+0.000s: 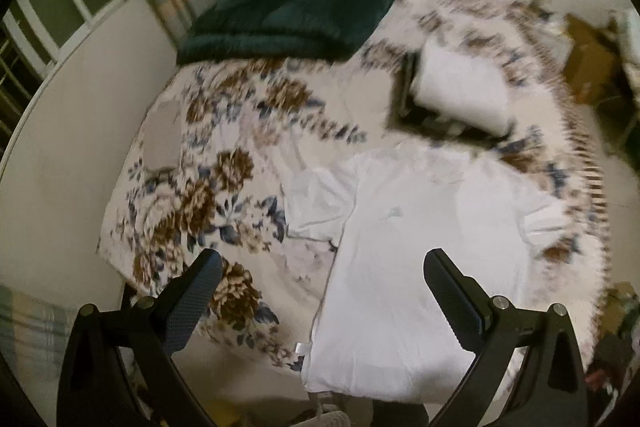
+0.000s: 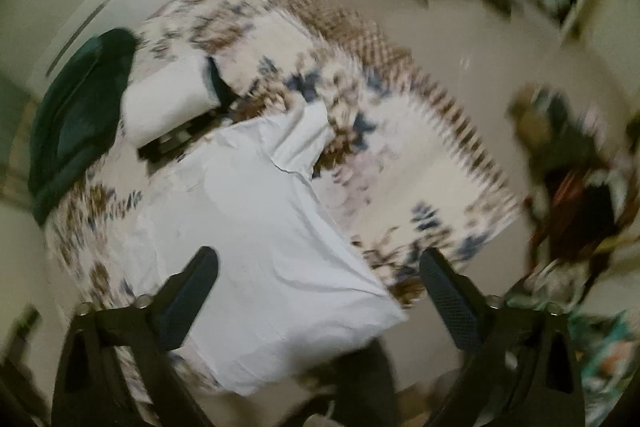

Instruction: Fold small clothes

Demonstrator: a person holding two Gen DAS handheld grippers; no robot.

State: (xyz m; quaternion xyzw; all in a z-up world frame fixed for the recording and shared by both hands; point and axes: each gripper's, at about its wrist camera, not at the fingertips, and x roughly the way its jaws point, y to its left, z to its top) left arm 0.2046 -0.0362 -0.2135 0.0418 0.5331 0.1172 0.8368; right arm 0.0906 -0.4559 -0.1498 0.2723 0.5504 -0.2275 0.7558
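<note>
Bedspread, floral brown-and-blue quilted fabric (image 1: 208, 187), fills both views. White cotton T-shirt (image 1: 400, 267) lies flat on it, at 5 o'clock in the left view, hem toward us. Left gripper (image 1: 322, 269) and right gripper (image 2: 319, 265) hang above, fingers wide apart, empty. We risk pinching the quilt along with the hem; blur suggests fast motion, so grabs may miss.

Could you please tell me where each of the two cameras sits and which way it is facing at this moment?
Left wrist: on the open left gripper, looking down along its fingers at the white shirt on the floral bedspread.
Right wrist: on the open right gripper, looking down at the same shirt, with cluttered floor to the right.
Shared: shirt, bedspread, dark green blanket, folded white garment.
</note>
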